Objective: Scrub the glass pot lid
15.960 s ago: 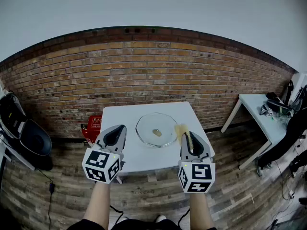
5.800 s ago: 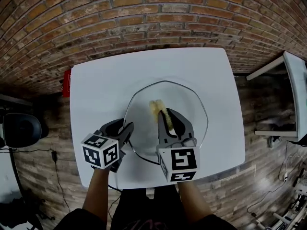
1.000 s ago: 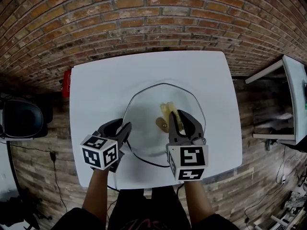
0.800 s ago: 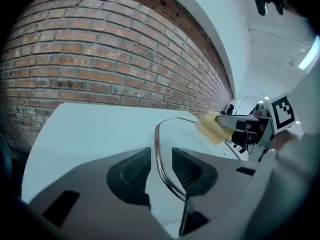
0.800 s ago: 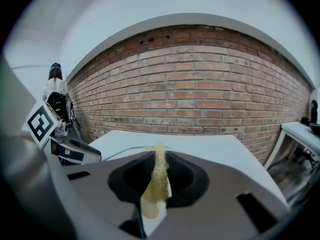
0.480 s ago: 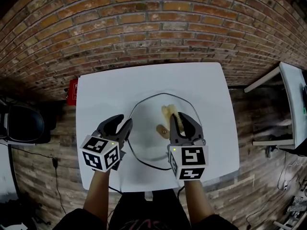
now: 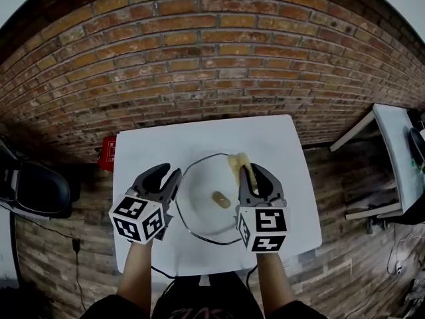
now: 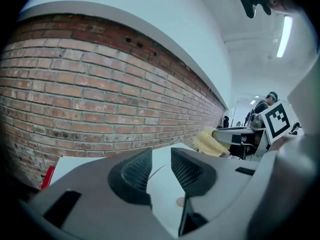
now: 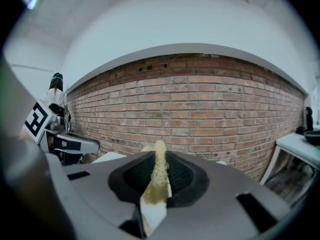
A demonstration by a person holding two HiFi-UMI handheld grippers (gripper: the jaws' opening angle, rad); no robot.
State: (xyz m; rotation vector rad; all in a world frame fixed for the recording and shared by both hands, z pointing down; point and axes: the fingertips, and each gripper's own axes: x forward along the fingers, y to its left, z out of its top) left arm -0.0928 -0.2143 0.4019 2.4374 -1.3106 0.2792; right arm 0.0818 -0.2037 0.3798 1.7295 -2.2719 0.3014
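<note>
Brick wall [image 7: 219, 65] behind white table [image 7: 279, 145]; plank floor [image 7: 60, 264]; second table [image 7: 395, 151] beyond right edge; red box [image 7: 106, 153] beside left edge.

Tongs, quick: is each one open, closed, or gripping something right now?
Left tongs: open, just narrowed slightly, nothing between them.
Right tongs: closed on the flat yellow scrubbing sponge.

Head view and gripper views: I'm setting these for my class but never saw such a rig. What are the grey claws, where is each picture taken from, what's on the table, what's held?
No robot: a person holds a two-jaw gripper in each hand. The head view looks down from the person's head; each gripper view looks along its gripper's jaws. A glass pot lid lies on the white table. The right gripper clamps a yellow scrub pad. The left gripper is open and empty, its jaws just narrowed slightly.
</note>
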